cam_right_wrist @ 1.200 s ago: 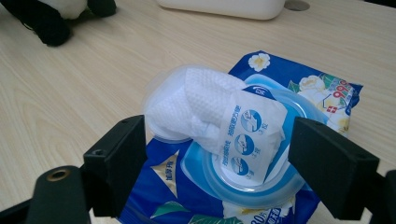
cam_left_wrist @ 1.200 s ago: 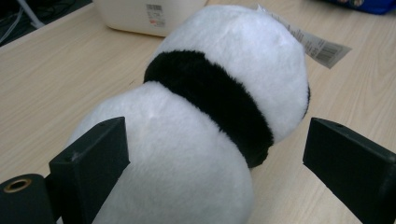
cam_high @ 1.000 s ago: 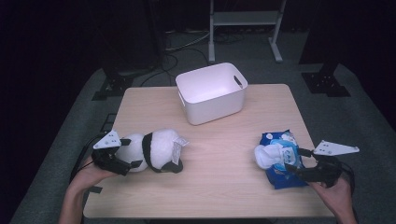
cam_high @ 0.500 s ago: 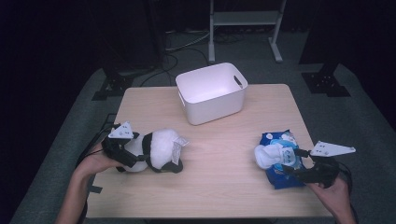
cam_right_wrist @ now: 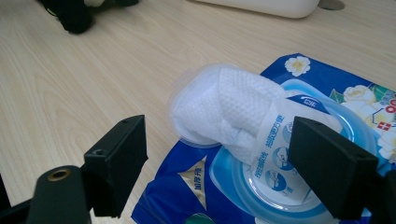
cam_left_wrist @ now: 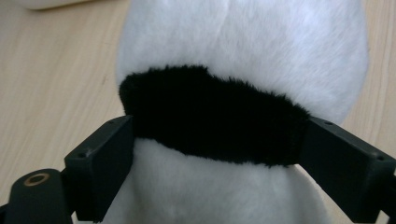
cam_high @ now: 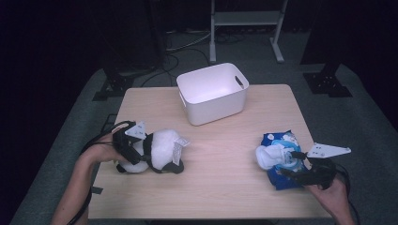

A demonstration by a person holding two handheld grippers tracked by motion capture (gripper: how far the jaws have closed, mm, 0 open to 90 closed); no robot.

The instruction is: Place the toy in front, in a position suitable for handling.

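We find the work at an early stage. The counter (cam_high: 220, 187) carries three things, and the white bin (cam_high: 213, 92) at its twelve o'clock edge appears to hold nothing. We judge that both loose items are meant for that bin and neither has been lifted.

The plush toy (cam_high: 157, 152), white with black bands, lies at about eight o'clock on the counter. The left tool (cam_high: 136, 152) straddles it: in the left gripper view the jaws stand on either side of the black band of the toy (cam_left_wrist: 210, 121) and have just been closing, with the toy between them. Their inner faces sit against the fur at both ends of the band, yet the fur does not look pinched, so we report this tool as not yet clenched.

The blue pack of wet wipes (cam_high: 281, 161) lies at about four o'clock, its lid open and a white wipe (cam_right_wrist: 229, 109) bunched up out of the opening. The right tool (cam_high: 293, 166) hangs released, with the jaws wide on either side of the wipe and touching nothing.

Left to do, in our judgement: secure each grip, lift, carry to the bin, let go.

Obstructions: none between either item and the bin. The loose wipe may pull free of the pack rather than lift it.
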